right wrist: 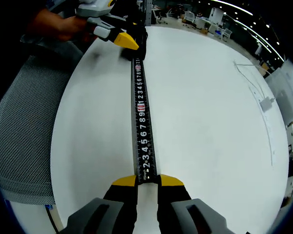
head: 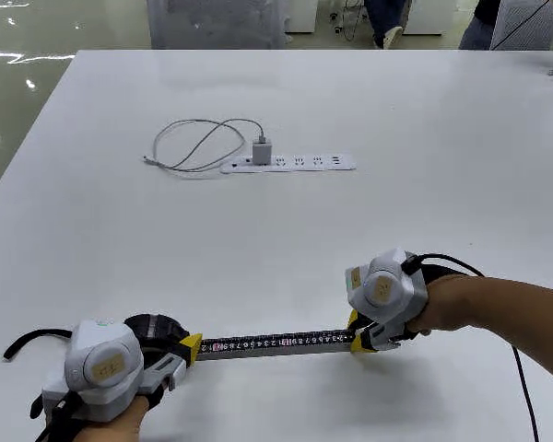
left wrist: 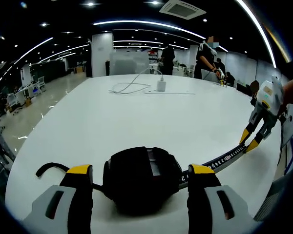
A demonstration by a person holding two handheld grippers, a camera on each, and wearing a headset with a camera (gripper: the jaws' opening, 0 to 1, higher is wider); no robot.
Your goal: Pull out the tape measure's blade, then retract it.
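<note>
Wide white workbench [head: 396, 110], glossy pale floor [head: 18, 92], long ceiling light strips [left wrist: 136, 23] overhead

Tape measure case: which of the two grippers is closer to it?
Left. The left gripper clamps the case; the right gripper pinches the end of the blade, a stretch of blade away.

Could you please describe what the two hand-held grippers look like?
Both the left hand-held gripper and the right hand-held gripper have rounded white housings, grey jaws and yellow fingertips. A thin black cable trails from the right one past the person's forearm, which has no sleeve.
</note>
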